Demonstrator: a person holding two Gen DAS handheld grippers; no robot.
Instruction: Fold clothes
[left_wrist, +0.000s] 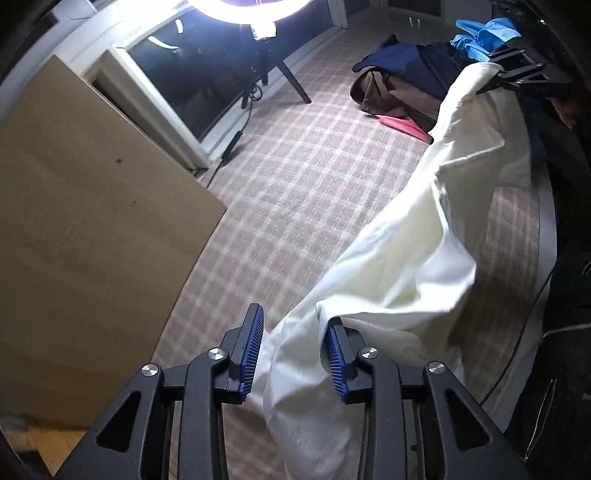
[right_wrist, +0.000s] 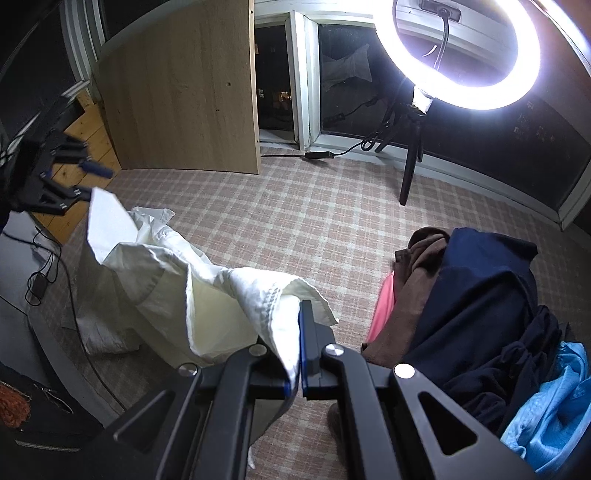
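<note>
1. Right gripper (right_wrist: 300, 345): jaws clamped tight on a corner of the white garment (right_wrist: 192, 291), cloth pinched between the pads. That end is held up off the checked floor covering (right_wrist: 314, 221).
2. Left gripper (left_wrist: 293, 354): jaws partly apart, blue pads (left_wrist: 251, 354) not pressing on anything. White cloth hangs between and just under them, loose. In the right wrist view it sits just above the garment's far-left peak, not gripping.
3. Garment runs as a sagging band between the two grippers, low end bunched on the floor.
4. My read: left needs a fresh grab. Pick the matching corner or hem, single layer, close fully, then pull both ends apart level before laying flat.
5. Risk: grabbing a mid-fold leaves a twist.
6. Far right: pile of dark, brown, pink and blue clothes (right_wrist: 480, 295) waiting. Far: ring light (right_wrist: 465, 55), wooden board (right_wrist: 184, 92).
</note>
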